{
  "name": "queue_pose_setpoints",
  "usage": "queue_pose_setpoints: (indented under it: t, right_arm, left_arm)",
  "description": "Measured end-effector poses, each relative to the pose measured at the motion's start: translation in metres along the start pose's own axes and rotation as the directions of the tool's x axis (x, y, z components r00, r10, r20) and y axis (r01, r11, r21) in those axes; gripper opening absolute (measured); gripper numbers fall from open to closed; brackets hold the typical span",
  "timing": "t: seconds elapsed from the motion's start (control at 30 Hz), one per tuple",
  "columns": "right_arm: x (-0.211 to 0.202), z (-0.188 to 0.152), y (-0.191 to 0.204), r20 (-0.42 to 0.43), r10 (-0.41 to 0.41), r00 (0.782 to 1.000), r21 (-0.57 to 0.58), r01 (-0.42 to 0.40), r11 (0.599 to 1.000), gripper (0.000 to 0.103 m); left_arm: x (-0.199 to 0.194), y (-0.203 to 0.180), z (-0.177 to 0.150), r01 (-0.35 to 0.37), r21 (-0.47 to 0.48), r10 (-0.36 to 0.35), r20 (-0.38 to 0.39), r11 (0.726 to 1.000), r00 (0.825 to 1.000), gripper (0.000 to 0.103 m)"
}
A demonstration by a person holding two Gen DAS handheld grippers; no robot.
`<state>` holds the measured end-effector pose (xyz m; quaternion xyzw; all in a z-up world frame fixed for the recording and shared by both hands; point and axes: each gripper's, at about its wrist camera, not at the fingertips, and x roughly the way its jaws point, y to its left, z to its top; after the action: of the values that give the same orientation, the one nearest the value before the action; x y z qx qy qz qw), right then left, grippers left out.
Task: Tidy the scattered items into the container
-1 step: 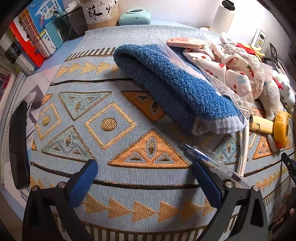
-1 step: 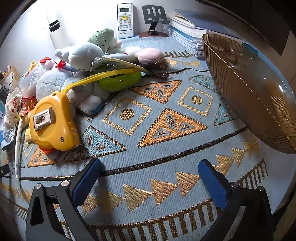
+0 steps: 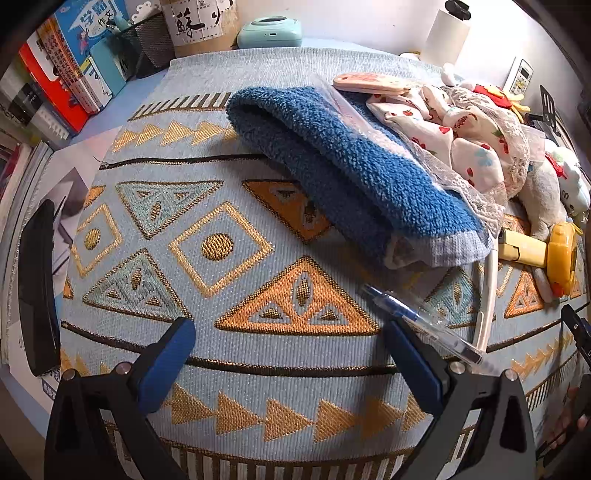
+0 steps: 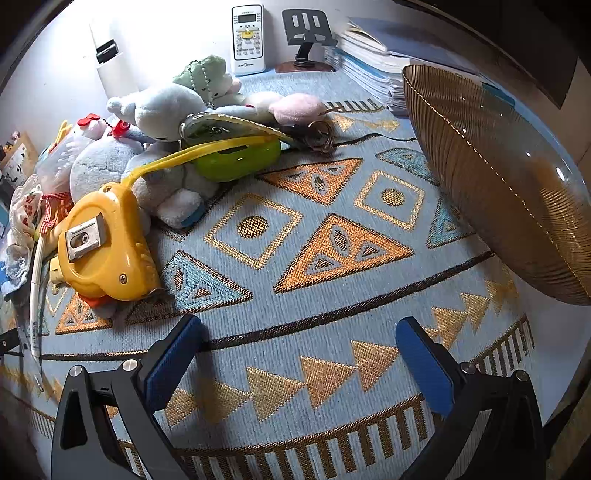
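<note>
My left gripper [image 3: 288, 332] is open over the patterned cloth [image 3: 221, 243], holding nothing. A clear blue pen [image 3: 417, 319] lies just beside its right finger. Beyond it lie a folded blue towel [image 3: 351, 166], a floral lace cloth [image 3: 461, 125] and a pink case [image 3: 369, 82]. My right gripper [image 4: 299, 328] is open and empty too. A yellow tape measure [image 4: 107, 251] sits to its front left, before a heap of plush toys [image 4: 162, 110], a green case [image 4: 240, 158] and a keyring [image 4: 321, 136]. The brown ribbed bowl [image 4: 517, 184] stands at the right.
Books [image 3: 62, 74], a mesh pen holder [image 3: 155, 40] and a mint device [image 3: 269, 33] line the back left. A black flat object [image 3: 37, 295] lies off the cloth's left edge. A remote [image 4: 248, 37], a phone stand [image 4: 304, 29] and stacked papers [image 4: 369, 55] stand behind.
</note>
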<state>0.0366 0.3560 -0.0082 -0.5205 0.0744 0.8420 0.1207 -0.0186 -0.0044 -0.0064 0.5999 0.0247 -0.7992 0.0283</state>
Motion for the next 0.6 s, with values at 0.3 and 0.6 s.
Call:
queue_pose_setpoints:
  t: [0.3,0.6]
  right_arm:
    - [-0.004,-0.007,-0.007,-0.005,-0.002,1.0,0.008,0.002,1.0,0.103]
    - [-0.014,-0.02,-0.023,-0.045,-0.001,0.999,0.01,0.002,1.0,0.103]
  left_arm:
    - [-0.001,0.003,0.001,-0.002,0.003,0.002,0.006,1.0,1.0,0.103]
    - [0.003,-0.01,0.002,0.009,0.0,-0.009,-0.036,1.0,0.999,0.103]
